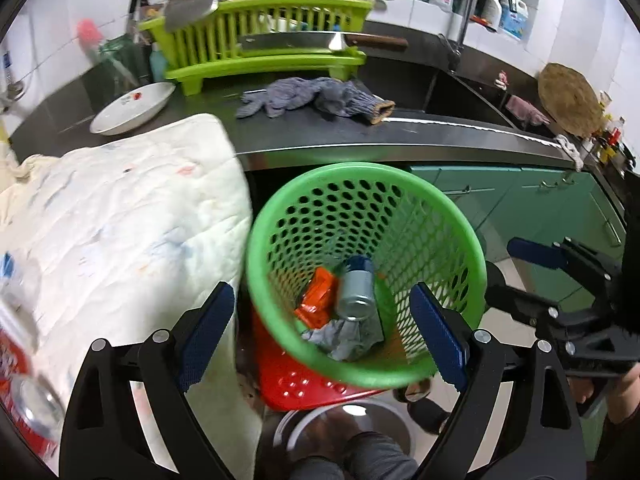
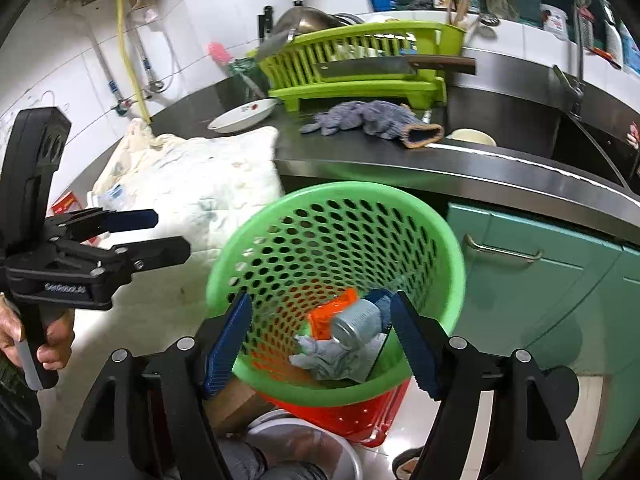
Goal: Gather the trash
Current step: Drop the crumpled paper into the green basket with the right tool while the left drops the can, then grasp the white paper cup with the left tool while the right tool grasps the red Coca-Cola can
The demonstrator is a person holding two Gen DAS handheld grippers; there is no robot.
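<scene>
Above the basket: we hold the left hand-held gripper (image 1: 320, 332) and the right hand-held gripper (image 2: 320, 344), both spread wide and empty.
Trash: the silver can (image 1: 356, 288), orange wrapper (image 1: 318, 300) and crumpled grey paper (image 1: 344, 338) lie in the green perforated basket (image 1: 472, 248).
Next: we judge the surface (image 1: 312, 136) needs scanning; the grey glove (image 1: 316, 96) looks no trash.
Care: we keep clear of the basket rim when withdrawing.

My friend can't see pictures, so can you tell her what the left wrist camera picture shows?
A green basket with holes holds a silver can, an orange wrapper and crumpled grey paper. The left gripper, open and empty, frames it. Behind, a dark counter holds a grey glove, white plate and lime dish rack.
</scene>
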